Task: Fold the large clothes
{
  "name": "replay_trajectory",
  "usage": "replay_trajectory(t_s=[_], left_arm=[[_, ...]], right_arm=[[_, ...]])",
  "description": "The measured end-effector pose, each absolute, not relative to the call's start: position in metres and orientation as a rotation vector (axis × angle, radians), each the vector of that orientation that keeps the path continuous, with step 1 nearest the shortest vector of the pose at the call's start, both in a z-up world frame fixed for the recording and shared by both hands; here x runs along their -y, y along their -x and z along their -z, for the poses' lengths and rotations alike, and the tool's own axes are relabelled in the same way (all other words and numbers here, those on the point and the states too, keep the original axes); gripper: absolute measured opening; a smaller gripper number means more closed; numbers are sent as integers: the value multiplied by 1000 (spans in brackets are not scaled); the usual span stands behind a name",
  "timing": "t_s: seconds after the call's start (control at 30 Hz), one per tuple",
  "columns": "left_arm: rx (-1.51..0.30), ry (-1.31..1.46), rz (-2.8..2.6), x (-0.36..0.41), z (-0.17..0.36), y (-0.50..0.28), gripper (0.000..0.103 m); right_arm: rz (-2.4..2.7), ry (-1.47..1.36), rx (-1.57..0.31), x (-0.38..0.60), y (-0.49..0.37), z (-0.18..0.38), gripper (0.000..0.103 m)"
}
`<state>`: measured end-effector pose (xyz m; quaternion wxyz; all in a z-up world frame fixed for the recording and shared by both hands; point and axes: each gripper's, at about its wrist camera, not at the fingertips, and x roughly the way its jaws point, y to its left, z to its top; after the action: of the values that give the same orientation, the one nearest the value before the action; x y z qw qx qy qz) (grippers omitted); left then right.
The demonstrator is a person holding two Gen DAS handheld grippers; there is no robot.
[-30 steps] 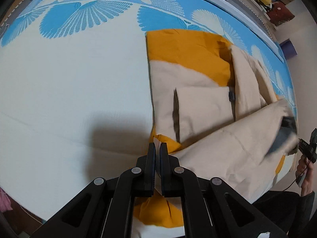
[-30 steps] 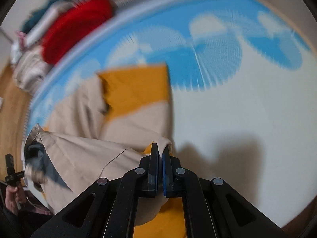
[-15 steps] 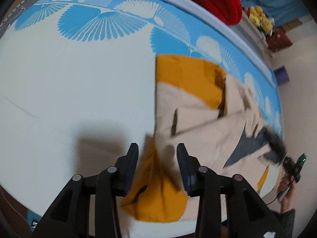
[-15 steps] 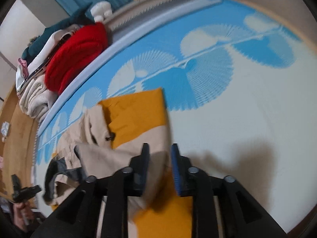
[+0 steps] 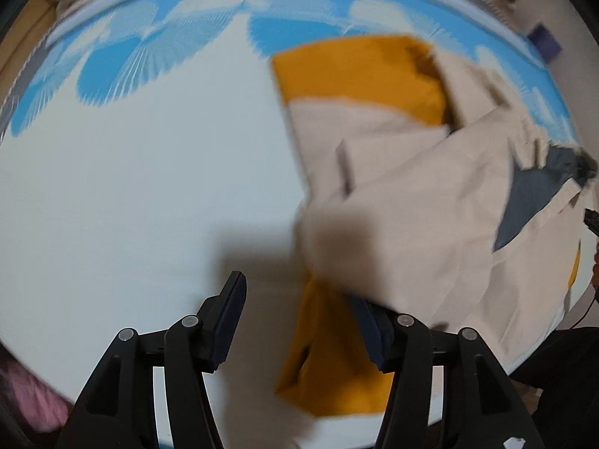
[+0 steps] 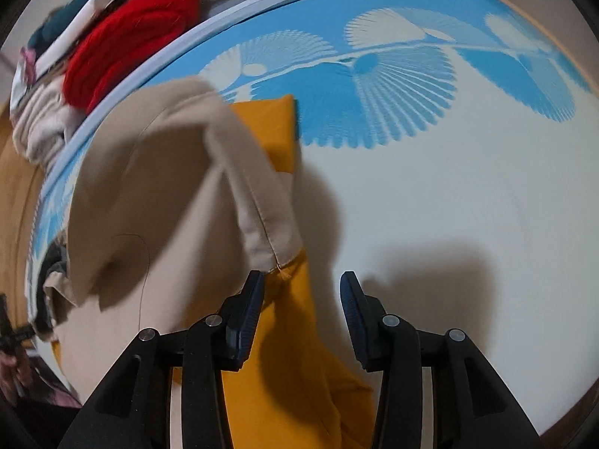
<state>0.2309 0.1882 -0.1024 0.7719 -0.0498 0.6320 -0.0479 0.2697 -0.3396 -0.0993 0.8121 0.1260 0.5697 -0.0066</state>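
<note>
Both hand-held grippers, left [image 5: 299,314] and right [image 6: 301,299], just opened; beige-orange garment [image 6: 179,224] below, apparently unpinched.

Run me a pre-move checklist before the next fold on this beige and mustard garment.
1. Left claw released: ok. Its jaws have just been opening and stand apart, with mustard fabric lying loose between them, not pinched.
2. Right claw released: ok. Its jaws have just been opening; the beige hem corner sits just ahead of them, unclamped.
3. Beige and mustard garment resting on the bed sheet: ok.
4. Fold lying flat: not ok. The beige layer is rumpled and bulges in the right wrist view.
5. Near edge fully on the bed: cannot tell; the left wrist view is blurred.
6. Red knit clear of the garment: ok.
</note>
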Motion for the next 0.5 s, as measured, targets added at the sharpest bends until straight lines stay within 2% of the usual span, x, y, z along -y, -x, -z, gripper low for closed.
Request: replay_trajectory(t_s=[0.3,0.4,0.47,0.5], left_arm=[[-1205,250,79,-204,86,-277,53],[-1221,288,70,-212,95,-293,47],[-1228,308,75,-213,101,-297,24],[-1235,314,78,-213,103,-299,16]], right_arm=[[7,-266,-1172,331,-300,104,44],[14,-284,-1162,331,-309,105,44],[7,-291,-1146,330,-313,104,35],[-11,-290,-1137,328,-315,102,13]])
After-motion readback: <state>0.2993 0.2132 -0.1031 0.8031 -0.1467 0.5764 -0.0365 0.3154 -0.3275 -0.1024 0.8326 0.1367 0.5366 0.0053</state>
